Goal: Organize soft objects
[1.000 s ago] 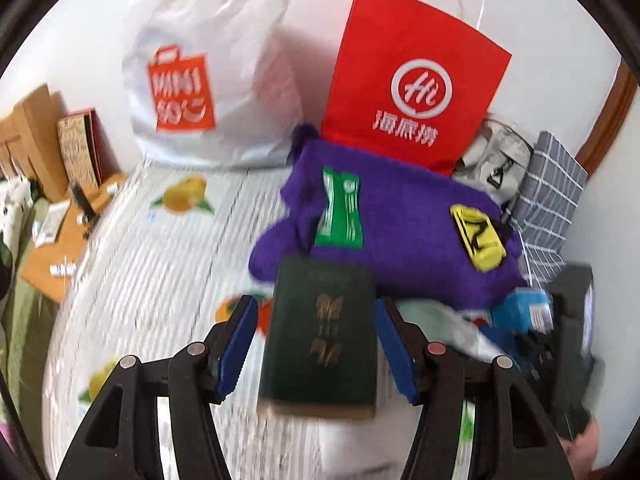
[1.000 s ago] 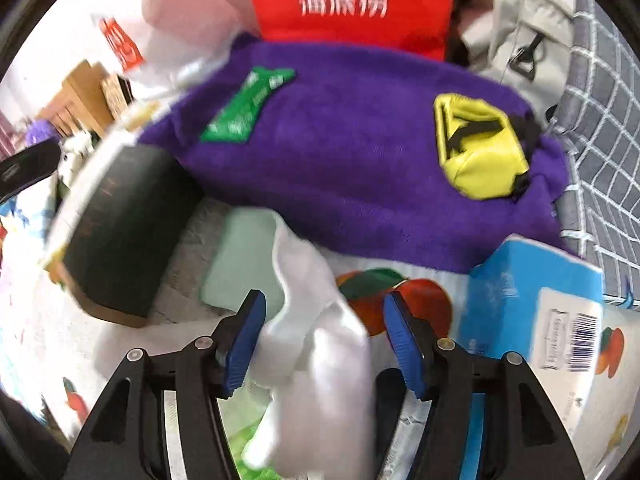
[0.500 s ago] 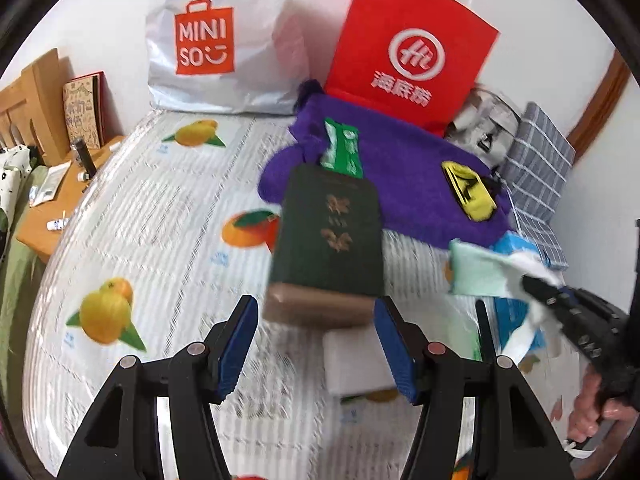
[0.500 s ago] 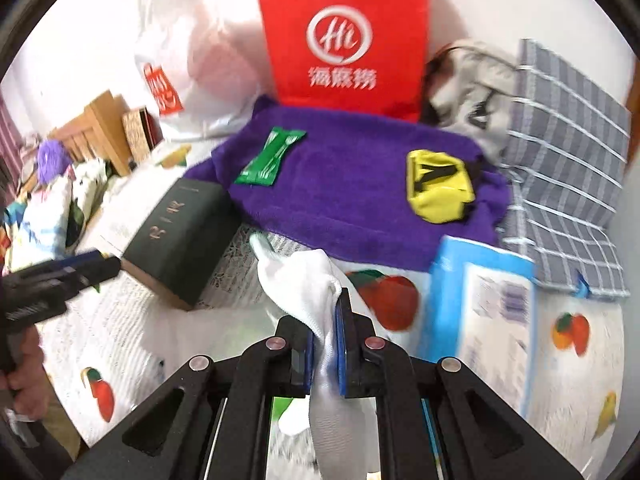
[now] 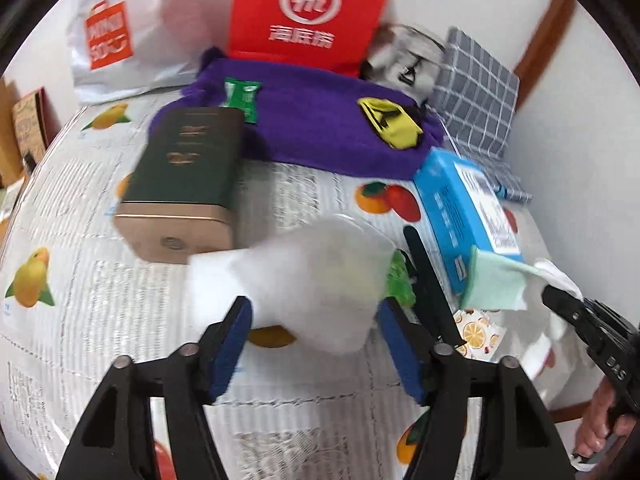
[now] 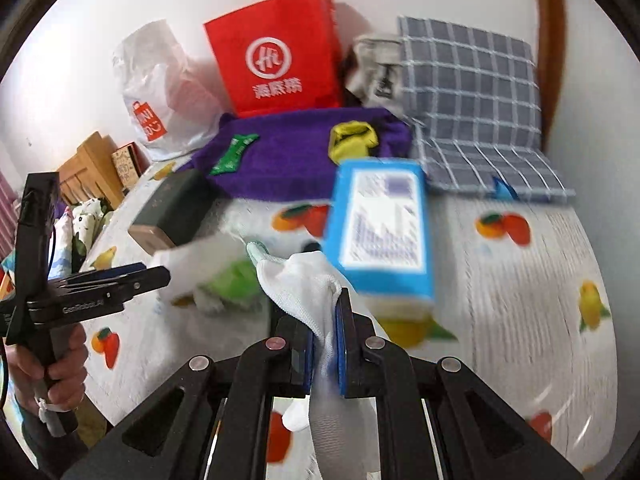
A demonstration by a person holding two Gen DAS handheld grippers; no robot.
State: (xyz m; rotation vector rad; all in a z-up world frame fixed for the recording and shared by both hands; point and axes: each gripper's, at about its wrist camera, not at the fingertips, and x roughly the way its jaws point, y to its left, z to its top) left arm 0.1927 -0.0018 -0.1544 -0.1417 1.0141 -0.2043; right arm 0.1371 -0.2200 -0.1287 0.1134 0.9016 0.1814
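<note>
Two-handed, tidying soft things across a bed (image 6: 520,280) dressed in a fruit-print sheet. Clenching the right gripper's (image 6: 325,320) jaws on a white cloth (image 6: 304,284), raised off the sheet, with a mint-green cloth (image 5: 496,284) hanging from the same pinch. Opening the left gripper's (image 5: 312,320) jaws around a blurred white bundle (image 5: 320,280) lying on the sheet between them, pads apparently not pressing it; too smeared for telling what kind of thing.

Risking, biggest first:
- Sweeping the hanging cloths against the blue box (image 6: 380,236) just beside them and knocking it askew, given how loosely they are dangling.
- Bringing the two grippers into each other, both working near the same patch of sheet.
- Possibly shedding the mint-green cloth, judging by how little of it seems caught.
- Likely closing on only a thin fold of the bundle, or scooping up the green wrapper (image 5: 398,280) peeking from beneath it.

Noting round about, large to small:
- A grey checked cloth (image 6: 472,92) and a purple towel (image 6: 288,156) spreading at the far end.
- A red paper bag (image 6: 276,52) and a white shopping bag (image 6: 160,92) leaning on the wall.
- A dark green box (image 5: 188,164) with a gold end, crowding the bundle's left side.
- A yellow pouch (image 6: 352,140) and a green sachet (image 6: 232,154) resting on the towel.

Blocking nothing directly between the jaws and the bundle.
</note>
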